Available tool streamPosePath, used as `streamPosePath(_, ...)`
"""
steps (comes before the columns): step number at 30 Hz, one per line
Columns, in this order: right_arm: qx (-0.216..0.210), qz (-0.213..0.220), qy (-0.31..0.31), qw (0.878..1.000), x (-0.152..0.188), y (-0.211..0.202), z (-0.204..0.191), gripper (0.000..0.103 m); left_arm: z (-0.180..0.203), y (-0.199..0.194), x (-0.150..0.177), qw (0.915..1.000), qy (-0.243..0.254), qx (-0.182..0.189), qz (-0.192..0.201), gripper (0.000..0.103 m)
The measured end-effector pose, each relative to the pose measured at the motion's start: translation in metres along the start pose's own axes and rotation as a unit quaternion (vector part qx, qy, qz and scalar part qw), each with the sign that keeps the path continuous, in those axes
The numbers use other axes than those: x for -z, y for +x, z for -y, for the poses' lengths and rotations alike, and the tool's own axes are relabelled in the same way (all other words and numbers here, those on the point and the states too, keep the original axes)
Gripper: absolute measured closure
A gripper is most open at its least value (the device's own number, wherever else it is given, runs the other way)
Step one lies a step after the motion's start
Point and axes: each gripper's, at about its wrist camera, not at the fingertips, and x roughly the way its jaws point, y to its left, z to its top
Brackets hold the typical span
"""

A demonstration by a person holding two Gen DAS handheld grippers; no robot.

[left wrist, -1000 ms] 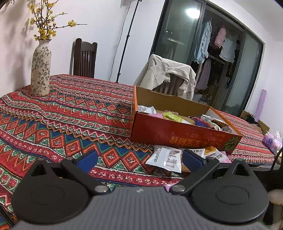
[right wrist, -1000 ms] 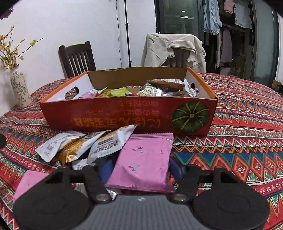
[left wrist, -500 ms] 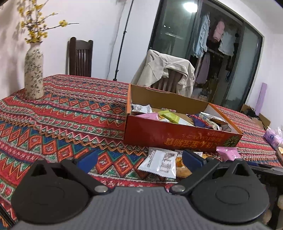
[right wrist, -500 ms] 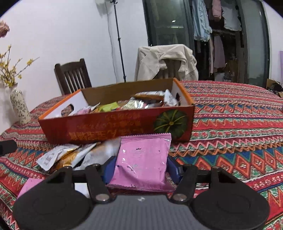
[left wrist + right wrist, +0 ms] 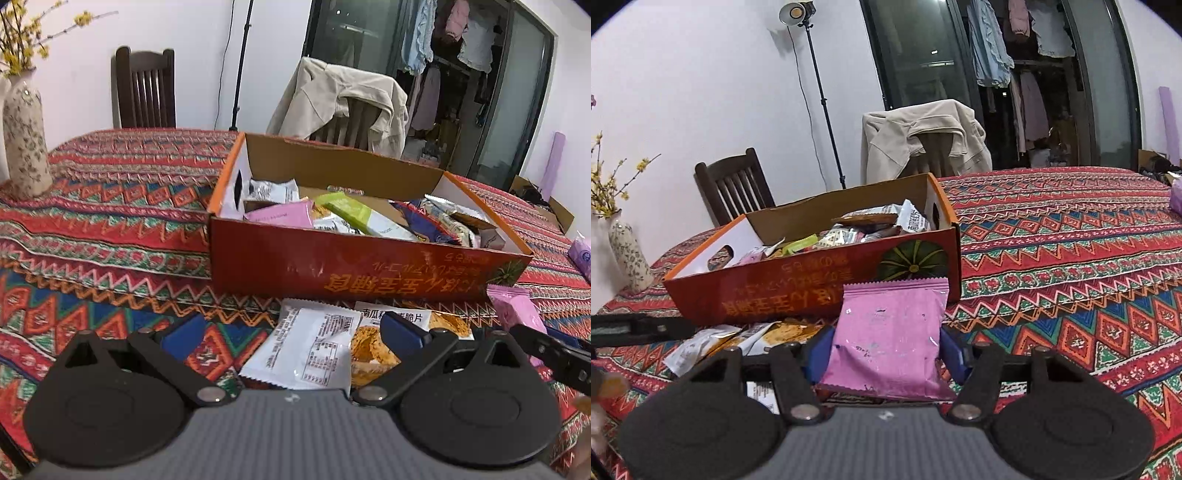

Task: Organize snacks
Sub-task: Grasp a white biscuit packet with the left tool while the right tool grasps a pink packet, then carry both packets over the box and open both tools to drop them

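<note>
An orange cardboard box (image 5: 369, 266) holding several snack packets stands on the patterned tablecloth; it also shows in the right wrist view (image 5: 798, 291). My right gripper (image 5: 884, 350) is shut on a pink snack packet (image 5: 890, 332) and holds it above the cloth, in front of the box's right end. My left gripper (image 5: 291, 332) is open and empty, low over a white packet (image 5: 310, 347) and an orange-brown packet (image 5: 406, 332) lying before the box. The pink packet shows at the right of the left wrist view (image 5: 517, 310).
A flowered vase (image 5: 24, 136) stands at the table's far left. Two chairs stand behind the table, one dark wood (image 5: 144, 88), one draped with a beige jacket (image 5: 343, 99). A light stand (image 5: 820, 99) rises by the wall. A purple pack (image 5: 580, 254) lies far right.
My right gripper has lifted the pink packet off the cloth and risen with it. My left gripper has moved closer to the box and the loose packets, still open.
</note>
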Motion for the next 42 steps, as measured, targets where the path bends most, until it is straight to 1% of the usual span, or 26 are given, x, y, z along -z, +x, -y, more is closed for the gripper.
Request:
streamPosePath(4,-0.004,0.000,0.002,1.000,0.002,0.000,0.000,0.042,0.000,0.010,0.003,0.9999,0.001,-0.003,-0.011,0.001)
streamPosePath(7,-0.006,0.000,0.000,1.000,0.004,0.000,-0.001,0.042,0.000,0.012,0.004,0.9999,0.002,0.001,-0.013,0.005)
streamPosePath(11,-0.012,-0.003,-0.004,1.000,0.005,0.001,-0.004,0.042,0.002,0.020,0.007,0.9996,0.006,0.010,-0.024,0.018)
streamPosePath(13,-0.012,-0.003,-0.006,1.000,0.005,0.001,-0.005,0.042,0.001,0.020,0.007,0.9997,0.004,0.011,-0.023,0.021)
streamPosePath(15,-0.013,-0.004,-0.007,1.000,0.005,0.002,-0.005,0.042,0.000,0.019,0.007,0.9997,0.003,0.012,-0.021,0.027)
streamPosePath(16,-0.014,-0.005,-0.007,1.000,0.005,0.003,-0.006,0.042,0.001,0.019,0.008,0.9997,0.004,0.012,-0.020,0.029)
streamPosePath(17,-0.014,-0.005,-0.008,1.000,0.005,0.003,-0.006,0.042,0.001,0.018,0.008,0.9997,0.006,0.011,-0.019,0.033)
streamPosePath(18,-0.015,-0.005,-0.007,1.000,0.005,0.003,-0.006,0.042,0.002,0.018,0.009,0.9997,0.007,0.013,-0.018,0.041)
streamPosePath(20,-0.016,-0.004,-0.005,1.000,0.005,0.003,-0.005,0.042,0.001,0.016,0.010,0.9996,0.008,0.022,-0.016,0.049)
streamPosePath(21,-0.016,-0.003,-0.005,1.000,0.005,0.003,-0.005,0.042,0.001,0.015,0.010,0.9996,0.008,0.024,-0.015,0.051)
streamPosePath(27,-0.019,0.000,-0.009,1.000,0.006,0.002,-0.007,0.042,-0.002,0.008,0.011,0.9997,-0.001,0.022,-0.009,0.055)
streamPosePath(33,-0.024,0.011,-0.016,1.000,0.007,-0.003,-0.010,0.042,-0.003,-0.008,0.012,0.9998,-0.004,0.019,0.008,0.055)
streamPosePath(38,-0.028,0.026,-0.030,0.999,0.006,-0.011,-0.017,0.042,-0.006,-0.029,0.014,0.9991,-0.009,0.027,0.033,0.055)
streamPosePath(42,-0.034,0.036,-0.039,0.998,0.004,-0.021,-0.022,0.042,-0.004,-0.044,0.006,0.9978,-0.010,0.034,0.057,0.055)
